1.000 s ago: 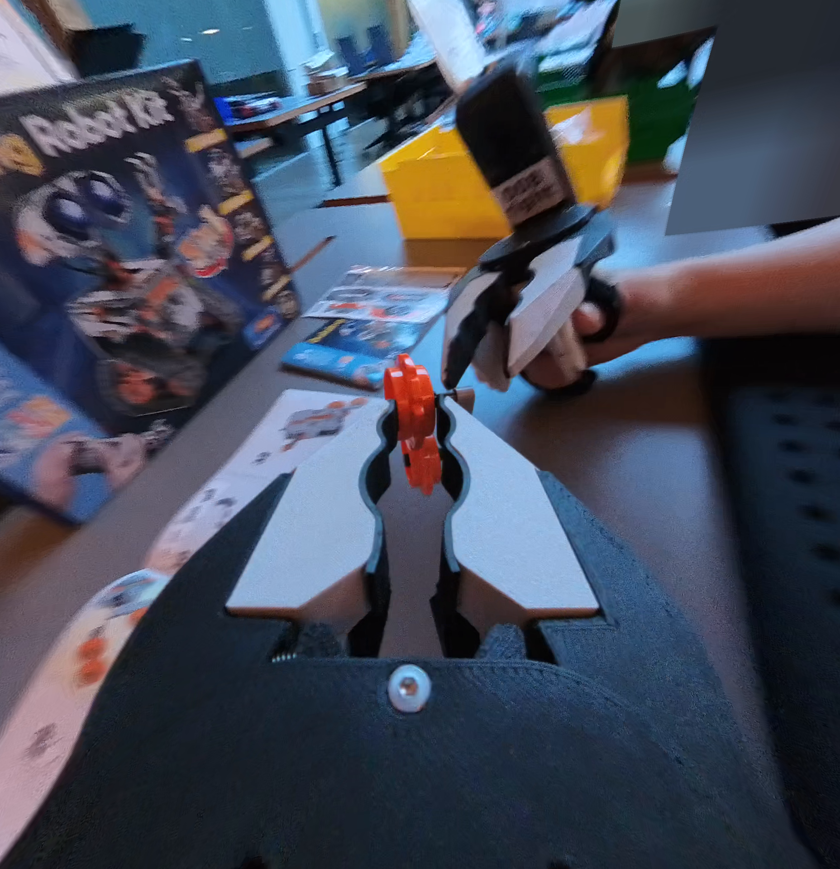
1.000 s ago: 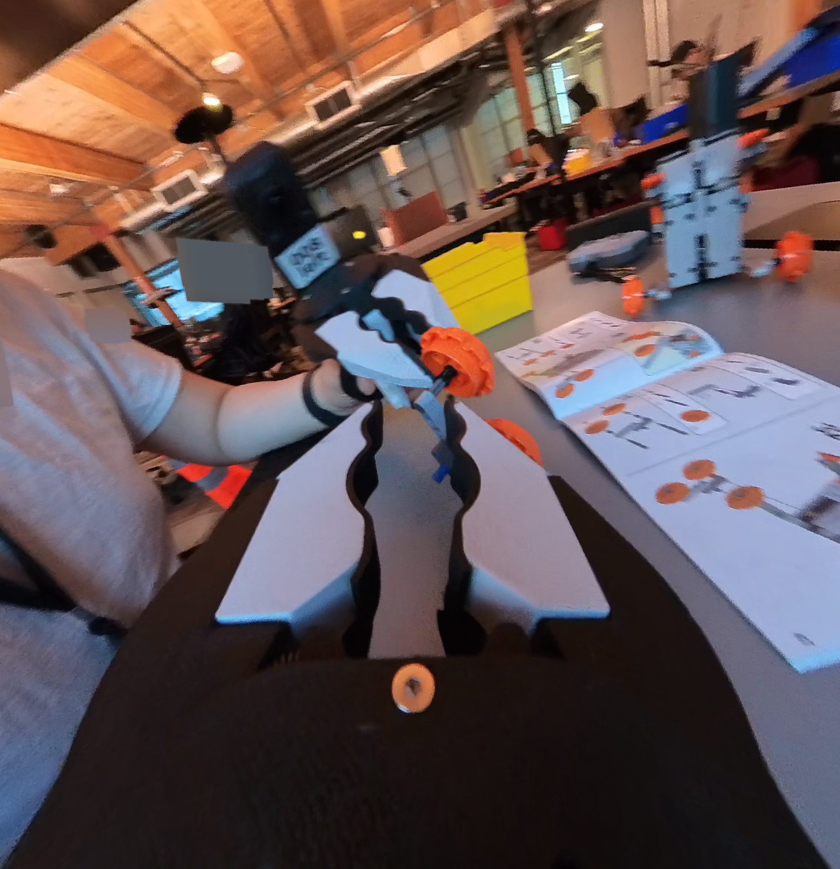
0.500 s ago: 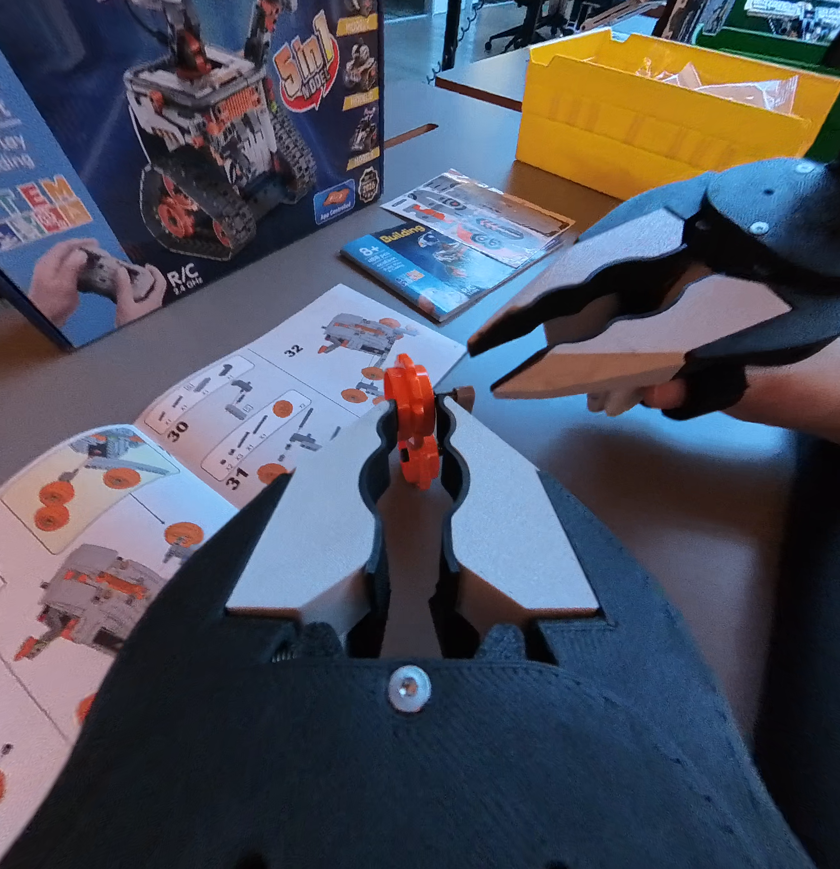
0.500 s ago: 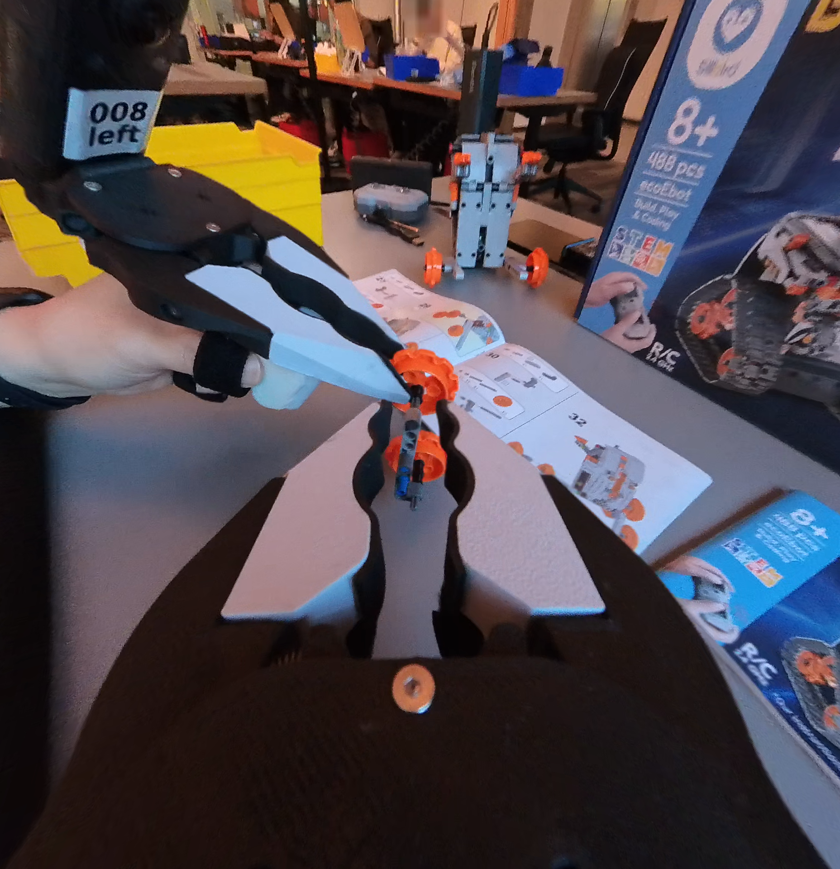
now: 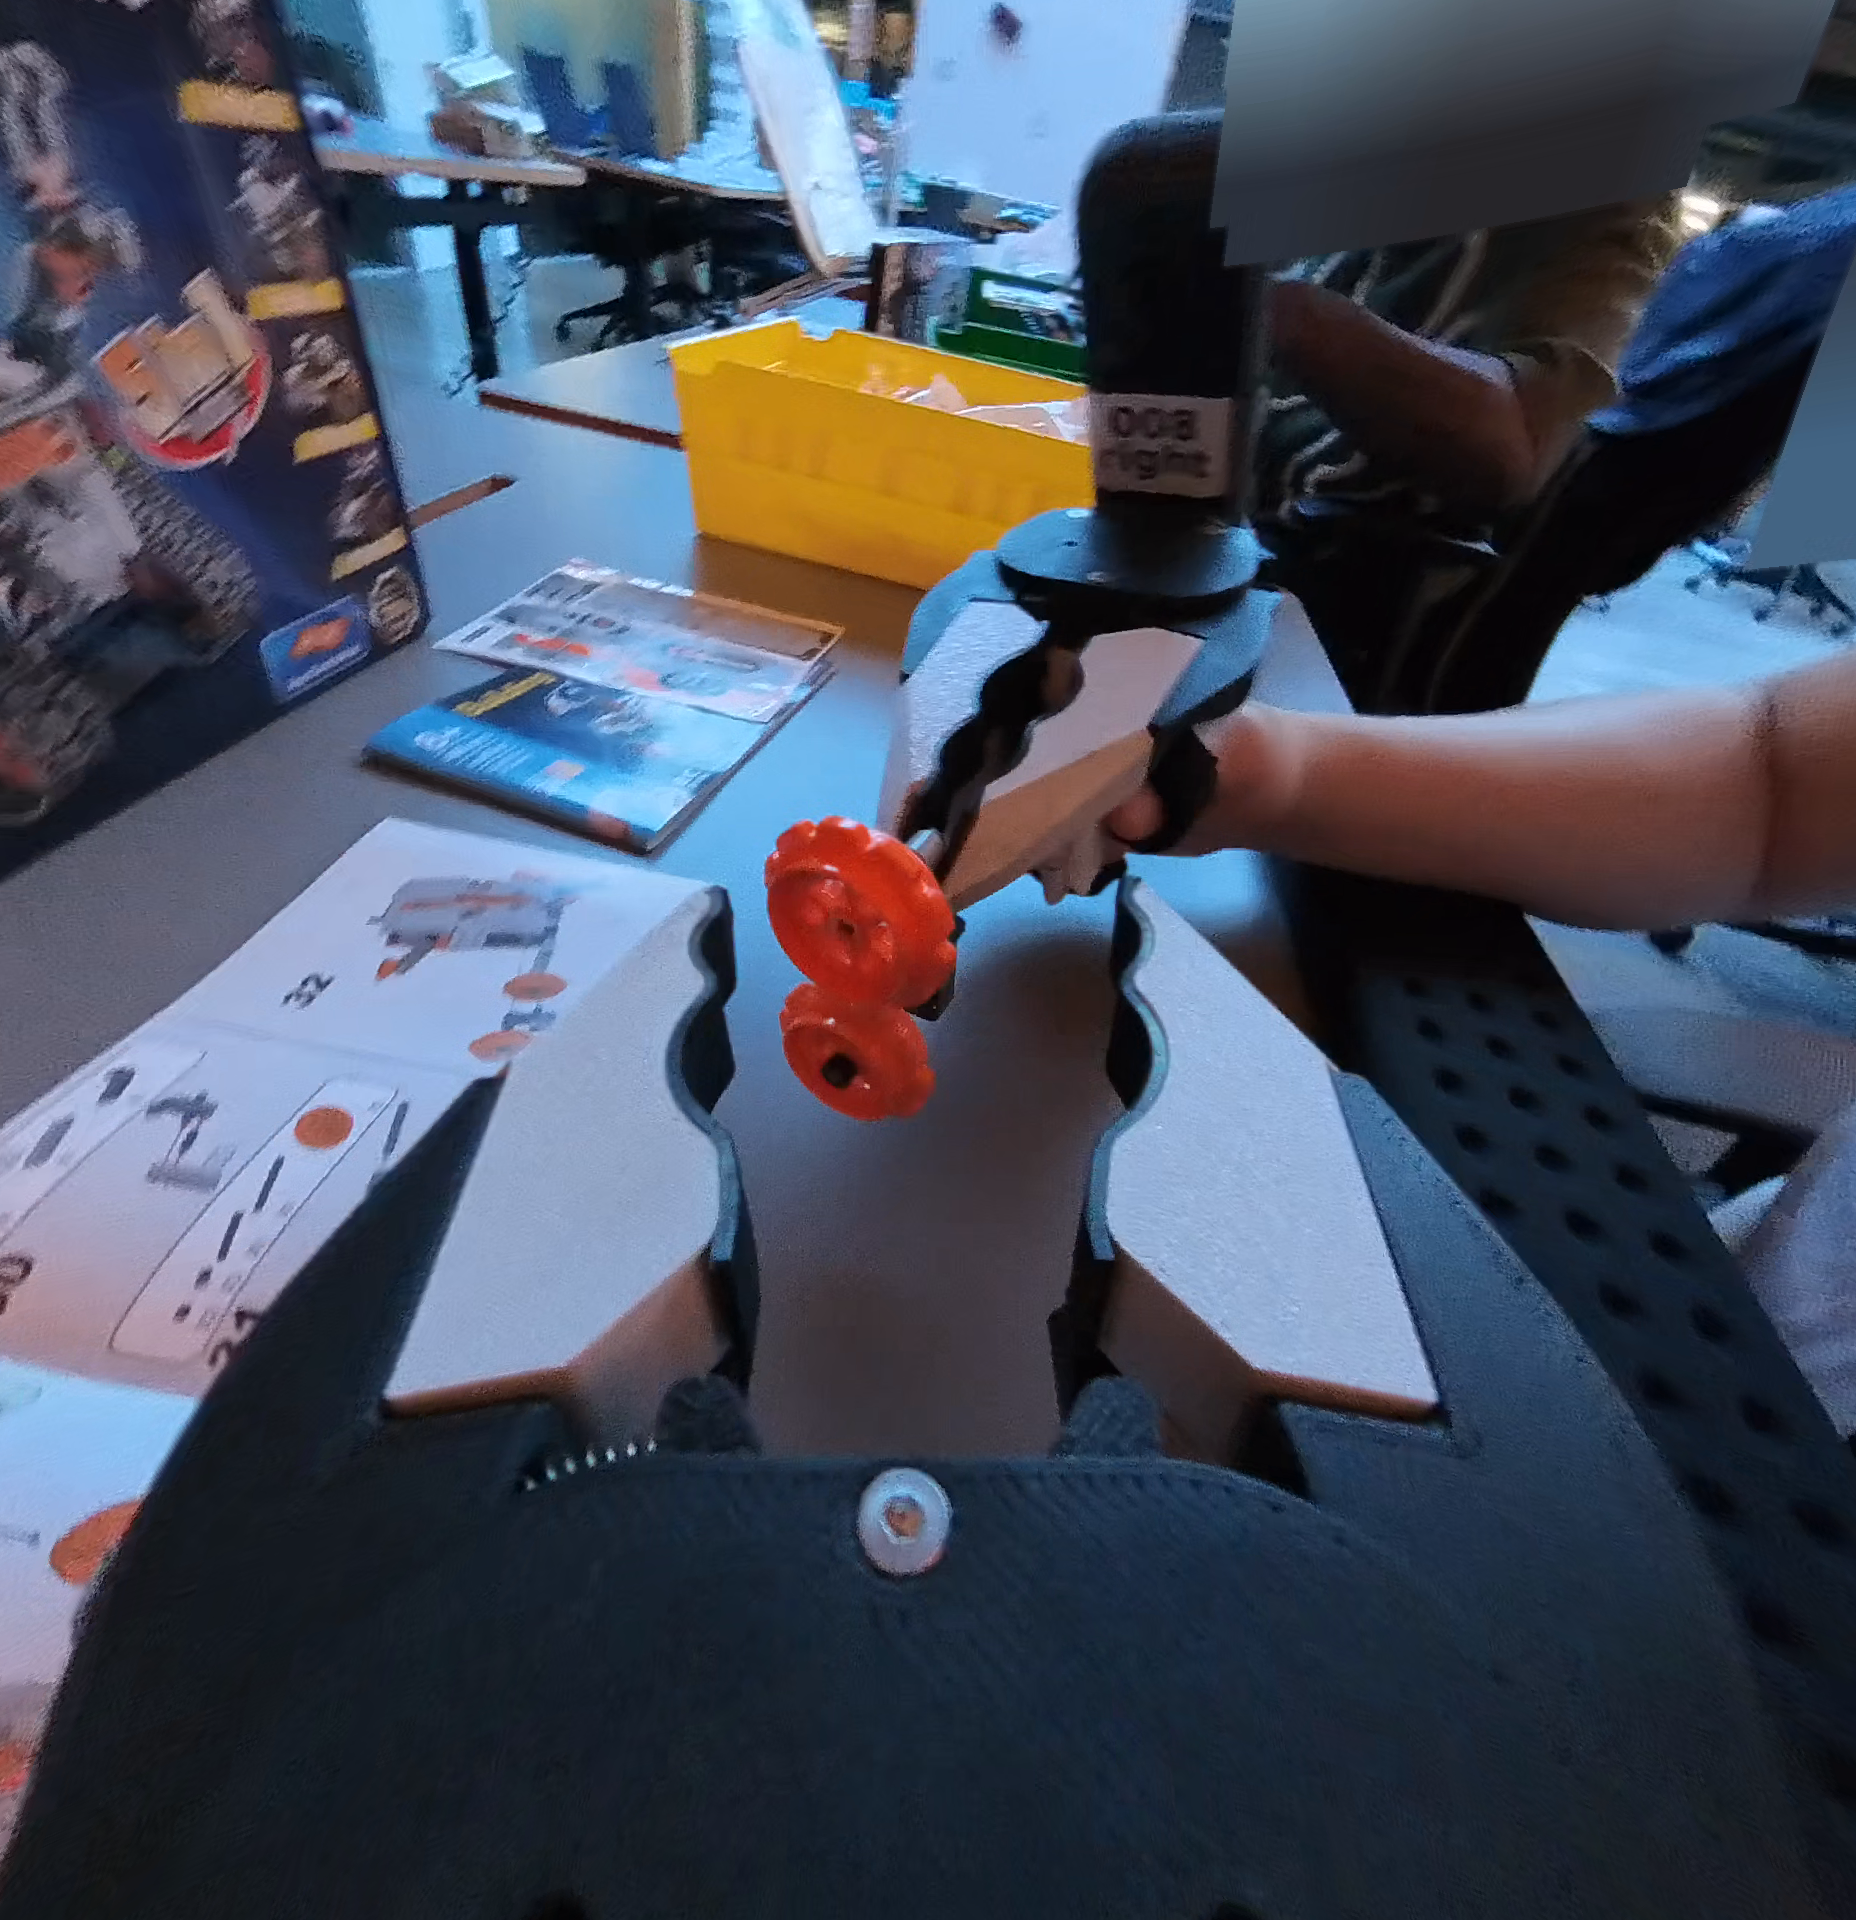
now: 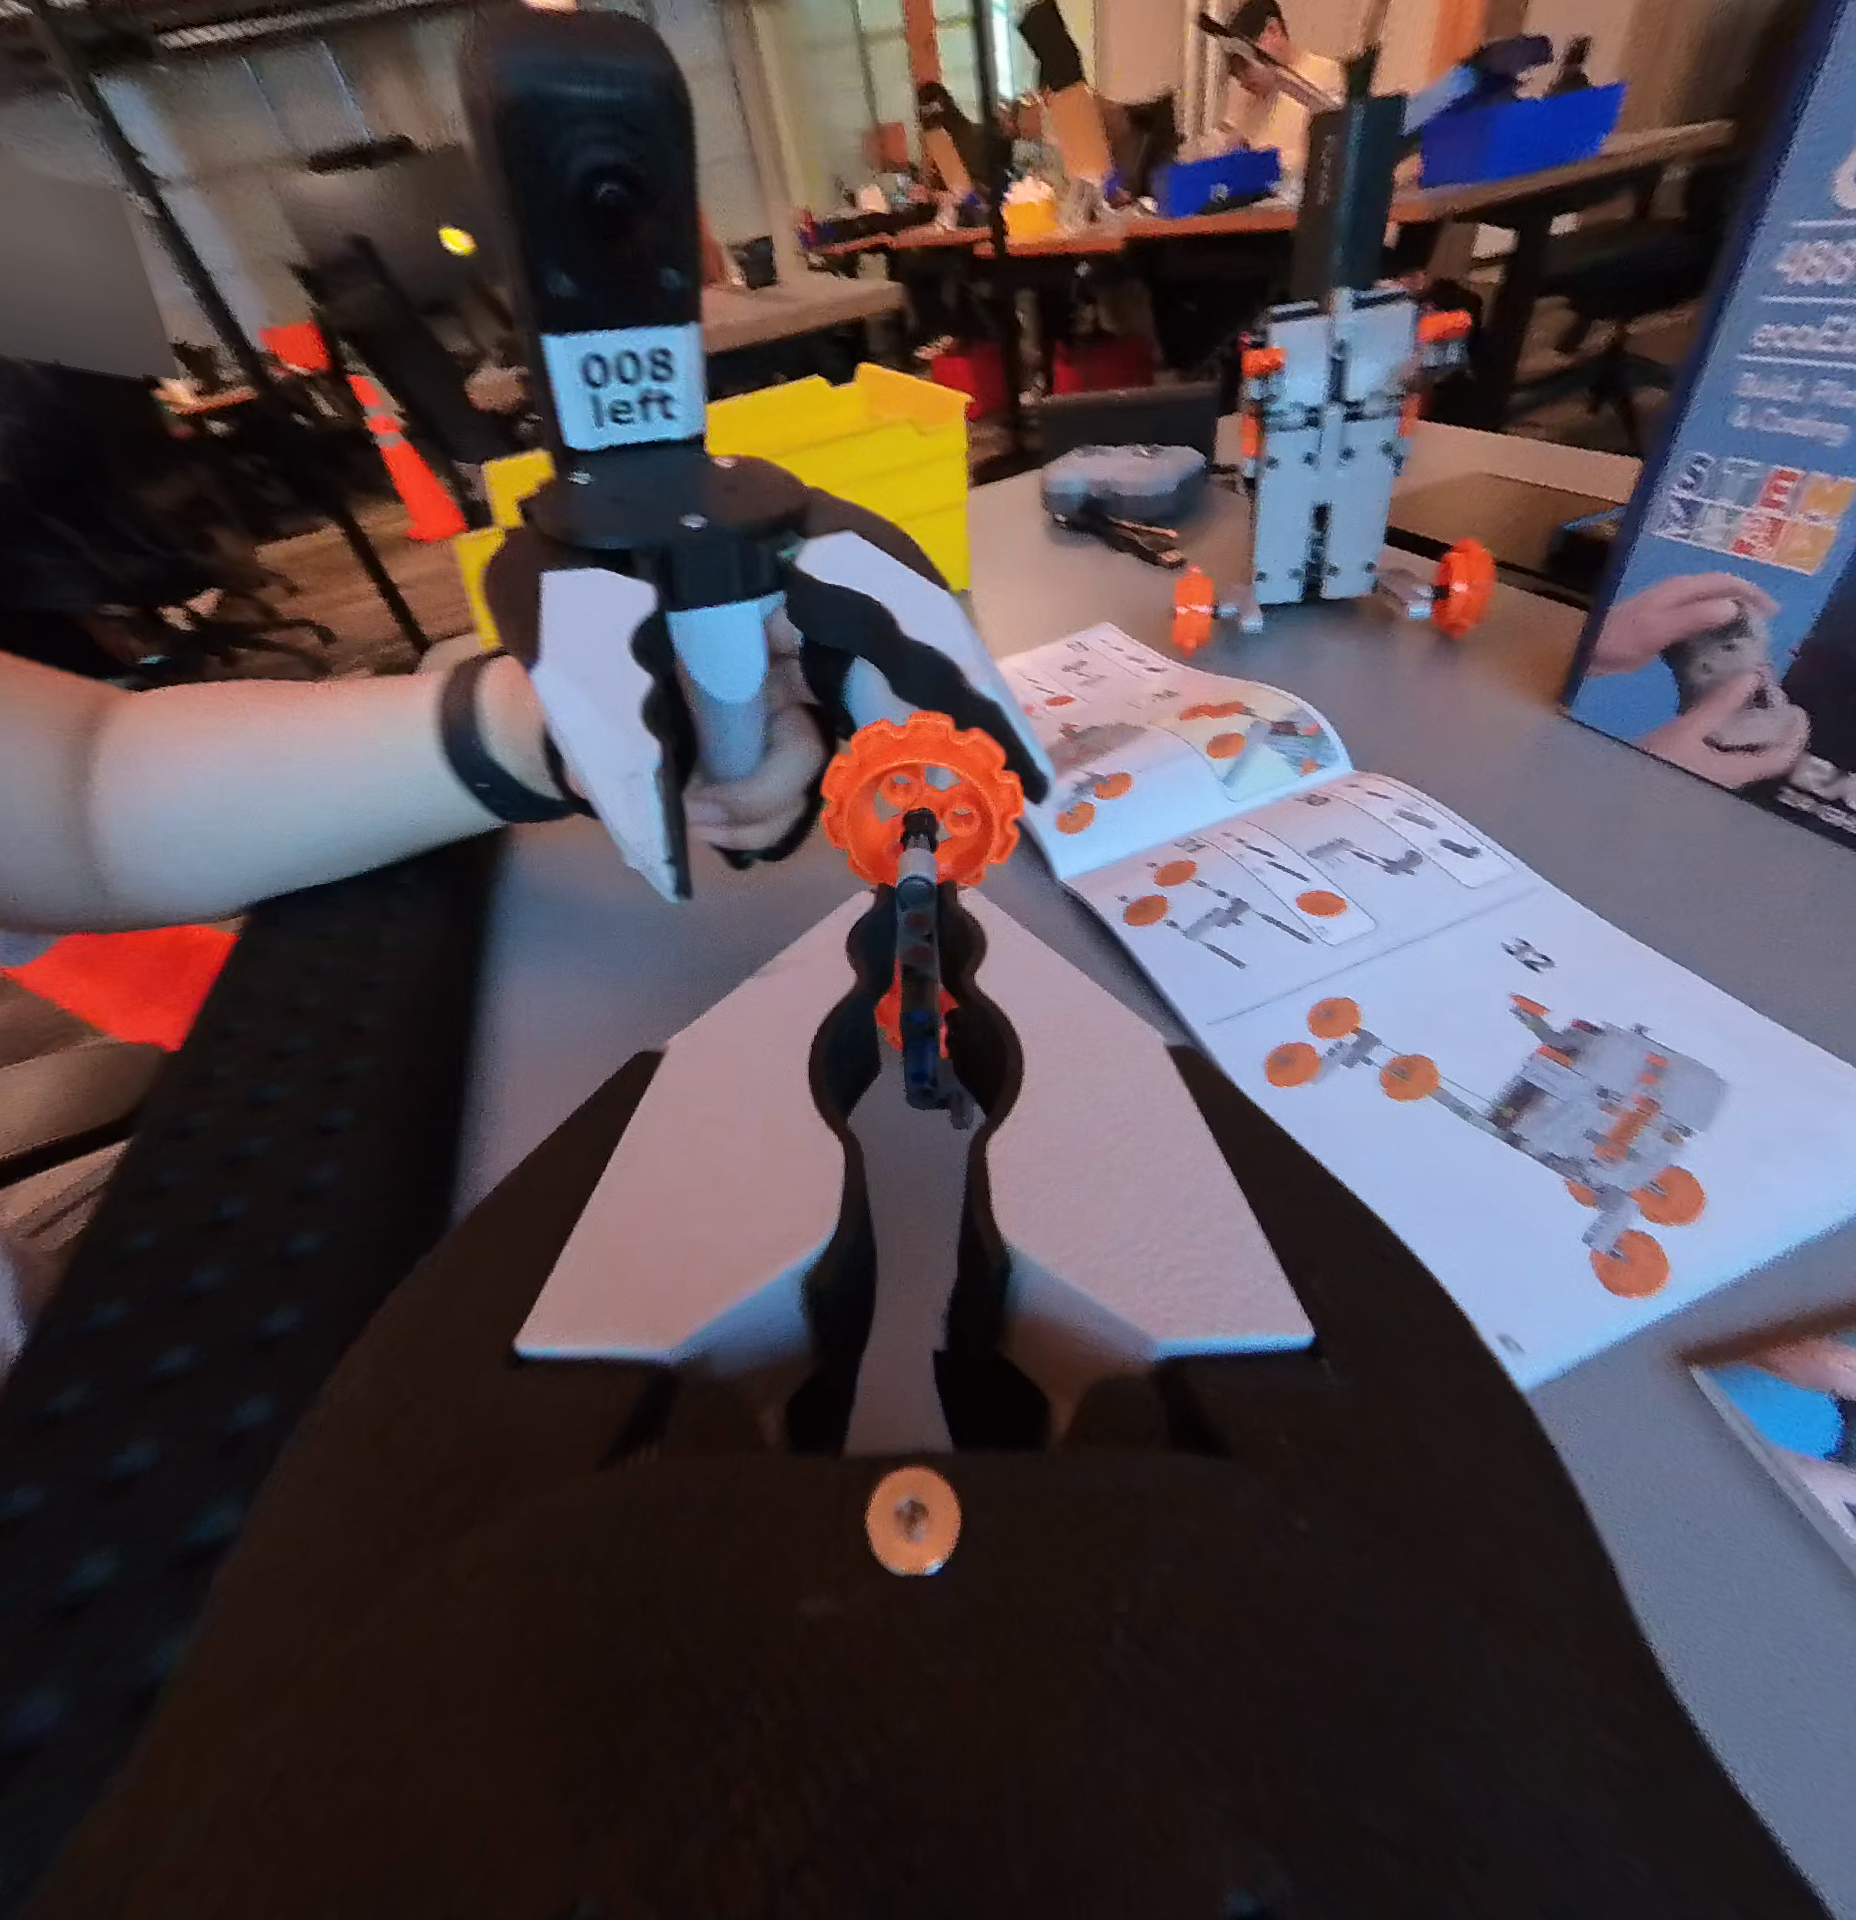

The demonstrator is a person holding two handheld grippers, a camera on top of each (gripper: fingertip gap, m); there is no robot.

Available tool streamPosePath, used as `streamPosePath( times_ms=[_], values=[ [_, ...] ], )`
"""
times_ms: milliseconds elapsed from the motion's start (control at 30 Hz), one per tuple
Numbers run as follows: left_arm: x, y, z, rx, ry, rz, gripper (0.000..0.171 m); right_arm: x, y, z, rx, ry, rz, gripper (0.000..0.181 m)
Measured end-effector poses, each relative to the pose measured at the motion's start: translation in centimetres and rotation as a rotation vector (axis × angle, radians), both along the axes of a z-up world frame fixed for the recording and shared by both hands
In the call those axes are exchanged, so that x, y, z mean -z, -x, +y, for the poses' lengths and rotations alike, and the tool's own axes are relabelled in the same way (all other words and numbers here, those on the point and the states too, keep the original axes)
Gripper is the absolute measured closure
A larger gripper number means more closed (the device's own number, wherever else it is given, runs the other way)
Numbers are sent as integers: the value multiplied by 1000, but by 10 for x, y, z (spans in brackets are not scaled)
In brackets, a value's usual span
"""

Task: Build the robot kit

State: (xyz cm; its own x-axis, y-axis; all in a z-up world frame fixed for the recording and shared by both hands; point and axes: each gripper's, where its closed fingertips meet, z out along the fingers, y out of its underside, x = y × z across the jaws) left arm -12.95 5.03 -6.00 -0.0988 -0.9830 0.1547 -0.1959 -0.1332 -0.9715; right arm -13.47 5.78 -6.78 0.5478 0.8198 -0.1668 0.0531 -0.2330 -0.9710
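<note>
A small assembly of two orange toothed wheels (image 5: 856,925) on a dark grey beam hangs in the air over the grey table. My right gripper (image 6: 919,920) is shut on the beam (image 6: 919,997), with one orange wheel (image 6: 919,800) sticking out past its tips and the second wheel between the fingers. My left gripper (image 5: 924,925) is open wide, its fingers on either side of the wheels and not touching them. In the right wrist view the left gripper (image 6: 856,831) faces me, open, just behind the wheel. In the left wrist view the right gripper (image 5: 939,847) comes in from the upper right.
An open instruction booklet (image 6: 1423,935) lies on the table (image 5: 903,1195). A yellow bin (image 5: 862,457), a big kit box (image 5: 155,416), a blue booklet (image 5: 591,748), a part-built grey robot (image 6: 1329,488) and a grey controller (image 6: 1121,483) stand around. A black perforated mat (image 5: 1578,1143) lies at the near edge. My left and right fingertips are right by each other. My left tips are roughly 30 cm from the part-built grey robot (image 6: 1329,488).
My left gripper has opened and let go of the orange wheel. The right gripper still holds the beam and now carries the assembly alone. Both views have swung round.
</note>
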Motion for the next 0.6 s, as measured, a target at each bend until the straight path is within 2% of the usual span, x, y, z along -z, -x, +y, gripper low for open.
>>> streamPosePath(
  times_ms=[100, 200, 467, 533, 600],
  values=[
    [-1, -1, -9, 36, -52, -11, 108, -3, 7, -11, -88, 8, 40, 176],
    [-5, 1, -17, 84, -47, -40, 131, -2, 12, -21, -165, 30, 58, 176],
    [8, 6, -11, 75, -134, 53, 132, 9, 10, -17, -188, 86, 59, 173],
    [10, 6, -10, 74, -137, 58, 132, 2, 10, -13, -152, 15, 37, 153],
    [9, 6, -12, 83, -124, 56, 132, -7, 12, -14, -135, -88, -5, 156]
  ],
)
